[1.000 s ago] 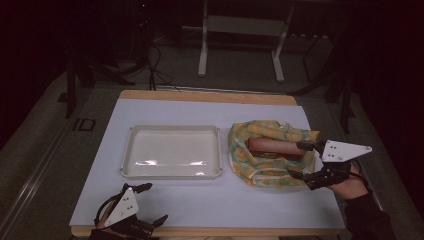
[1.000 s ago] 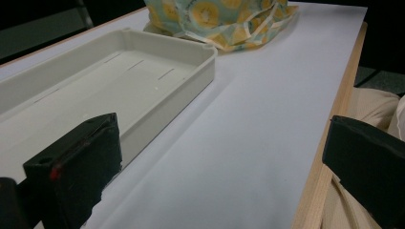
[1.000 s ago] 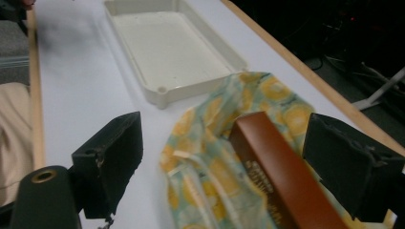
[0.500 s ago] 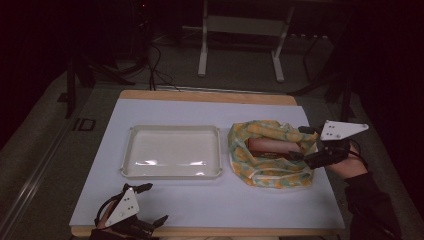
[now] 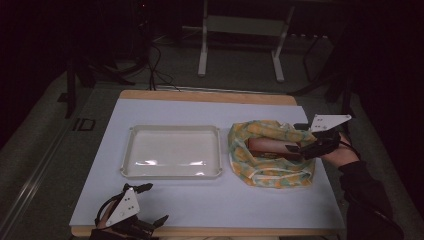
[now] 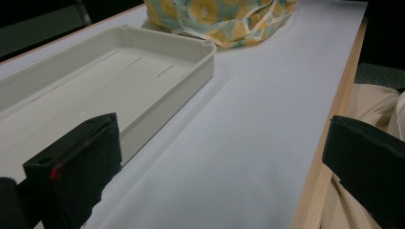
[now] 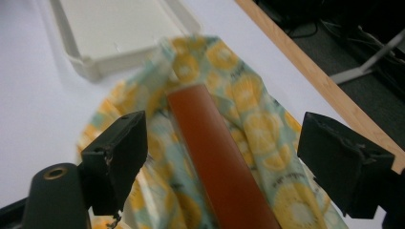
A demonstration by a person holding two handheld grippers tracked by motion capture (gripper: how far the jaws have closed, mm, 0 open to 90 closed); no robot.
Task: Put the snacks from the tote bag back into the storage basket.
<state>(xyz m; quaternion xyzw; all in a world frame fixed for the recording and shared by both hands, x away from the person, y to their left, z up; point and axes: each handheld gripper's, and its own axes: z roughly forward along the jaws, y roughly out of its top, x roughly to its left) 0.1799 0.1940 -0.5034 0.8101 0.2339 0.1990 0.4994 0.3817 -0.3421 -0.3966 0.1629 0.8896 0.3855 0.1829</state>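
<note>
Right gripper [image 5: 294,148] at centre right of the high view, over the lemon-print cloth pouch [image 5: 270,160]; jaws wide apart and just been closing, astride the brown sausage-like roll [image 5: 267,146] lying in the pouch's open top, pads not yet touching it. In the right gripper view, roll [image 7: 217,162] running up the middle of the frame between the two black jaws, cloth [image 7: 248,114] bunched on both sides.

Likely trouble from here: pinching a fold of cloth along with the roll, so lifting the whole pouch; or closing off-centre on the rounded side and squeezing it out sideways. Soft roll possibly dented by too hard a grip.

Left gripper [image 5: 131,220] at lower left of the high view, jaws spread wide, holding nothing, idle near the front edge.

Empty white tray [image 5: 172,172] at centre left, just beside the pouch. White surface [image 5: 200,200] with wooden rim; beyond it at the top of the frame, dim room, grey floor, metal stand legs [image 5: 202,55] and cables.
</note>
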